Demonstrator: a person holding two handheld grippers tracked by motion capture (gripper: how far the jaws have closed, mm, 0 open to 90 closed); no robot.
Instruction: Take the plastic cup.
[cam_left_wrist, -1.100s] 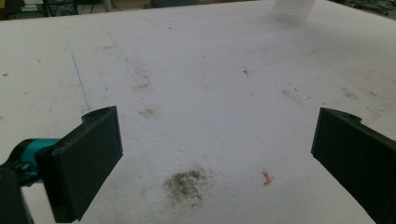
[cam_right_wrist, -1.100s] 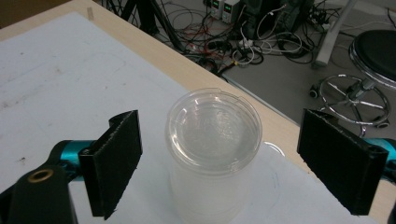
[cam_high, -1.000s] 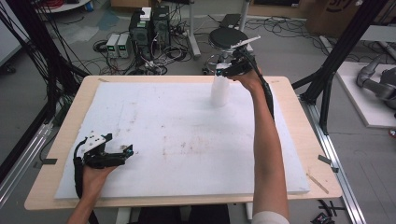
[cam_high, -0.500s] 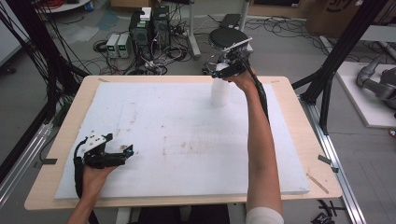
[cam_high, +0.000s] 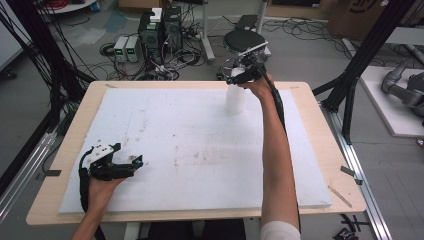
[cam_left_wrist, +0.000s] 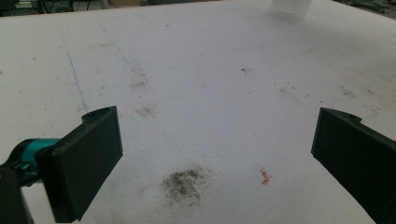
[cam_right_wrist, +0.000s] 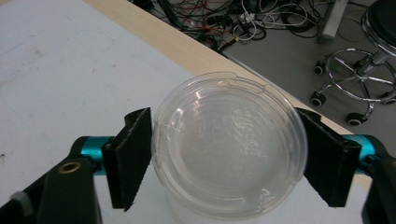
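A clear plastic tub (cam_high: 235, 97) with a round clear lid (cam_right_wrist: 229, 140) stands upright near the far edge of the white foam board (cam_high: 190, 130). My right gripper (cam_high: 239, 75) reaches down over the tub from above. Its jaws have just been closing, and both black pads (cam_right_wrist: 133, 158) now touch opposite sides of the lid's rim. My left gripper (cam_high: 137, 162) rests low at the board's front left, open, with only stained foam between its jaws (cam_left_wrist: 215, 158). The tub's base (cam_left_wrist: 290, 8) is far off at the top of the left gripper view.
The foam board lies on a wooden table (cam_high: 65, 145), whose far edge runs just behind the tub. A black stool (cam_high: 243, 39), computer boxes (cam_high: 160, 30) and cables are on the floor beyond. Black frame posts (cam_high: 350, 90) flank the table.
The right gripper's jaws have closed in from wide open onto the lid's rim, with the hand nearly in place above the tub. The left gripper has not moved.
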